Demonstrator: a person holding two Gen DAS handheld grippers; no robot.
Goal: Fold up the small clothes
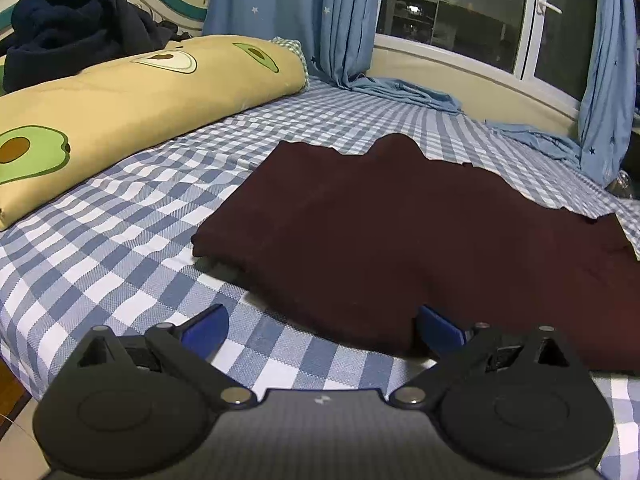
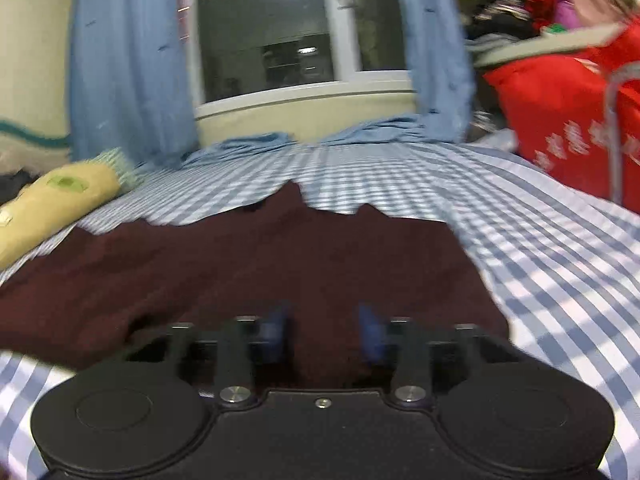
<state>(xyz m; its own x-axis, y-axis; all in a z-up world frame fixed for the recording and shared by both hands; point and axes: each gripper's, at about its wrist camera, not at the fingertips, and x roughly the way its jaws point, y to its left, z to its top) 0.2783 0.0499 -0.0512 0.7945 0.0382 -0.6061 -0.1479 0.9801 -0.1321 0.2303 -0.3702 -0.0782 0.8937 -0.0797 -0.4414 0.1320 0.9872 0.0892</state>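
Note:
A dark maroon garment [image 1: 400, 232] lies folded flat on the blue-checked bed sheet [image 1: 120, 264]. My left gripper [image 1: 322, 330] hovers low at its near edge, open wide. Its right blue pad [image 1: 438, 330] touches the cloth's edge and its left pad is over bare sheet. In the blurred right wrist view the same garment [image 2: 260, 264] fills the middle. My right gripper [image 2: 324, 334] sits over the garment's near right part with its jaws narrowed. Maroon cloth fills the gap between its blue pads [image 2: 276, 332] right down to the gripper body.
A yellow avocado-print pillow [image 1: 132, 104] lies at the left, with dark clothes [image 1: 76, 36] heaped behind it. Blue star curtains [image 1: 296, 20] and a window [image 1: 452, 12] stand at the far side. A red bag [image 2: 568, 120] sits at the bed's right.

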